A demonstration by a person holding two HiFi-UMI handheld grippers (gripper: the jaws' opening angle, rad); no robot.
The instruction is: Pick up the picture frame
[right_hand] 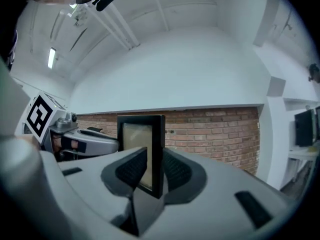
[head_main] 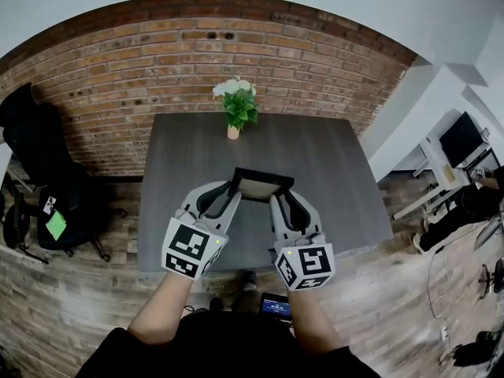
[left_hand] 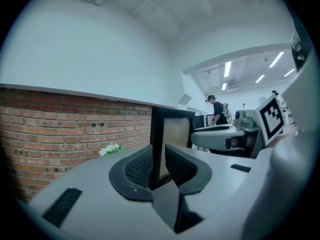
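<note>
One pot (head_main: 233, 132) holding leafy plant (head_main: 239, 105), picture frame (head_main: 262, 186) held over table (head_main: 335, 168)

The left hand-held gripper (left_hand: 159, 165) pinches the black picture frame (left_hand: 175, 134) by its edge.

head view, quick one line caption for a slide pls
Black picture frame clamped at its sides by the left gripper and right gripper, held over a grey table with a potted plant

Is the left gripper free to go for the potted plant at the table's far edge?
Probably not yet: the left gripper is shut on the picture frame, which the right gripper also clamps. The potted plant stands beyond the frame.
</note>
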